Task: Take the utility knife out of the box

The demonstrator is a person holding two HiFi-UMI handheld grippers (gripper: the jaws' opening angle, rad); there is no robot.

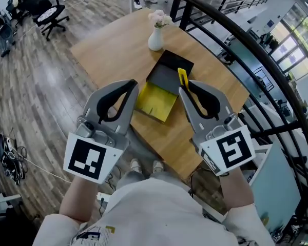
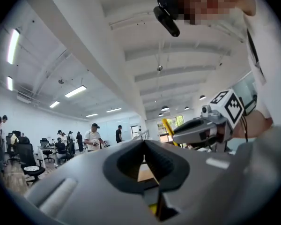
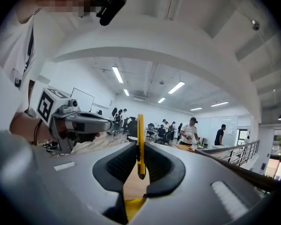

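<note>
The right gripper (image 1: 186,91) is clamped on a slim yellow plastic utility knife (image 3: 140,135). Its black pads stand only narrowly apart, pressing the knife's flat sides. The knife stands upright in the grip, its upper length rising clear above the jaw tips. It is well above the open black cardboard box with a yellow lining (image 1: 156,102), which lies on the light wooden table (image 1: 113,50) below.

The knife is a narrow, straight yellow bar with a darker spot near the pads. Whether a blade is out cannot be made out, and its lower end is sunk between the pads.

The left gripper (image 1: 132,86) is held up level beside the right one, jaw tips together with nothing between them.

From the head view both grippers cover the box's near corners. A white ceramic vase of pale flowers (image 1: 155,39) stands just beyond the box.
</note>
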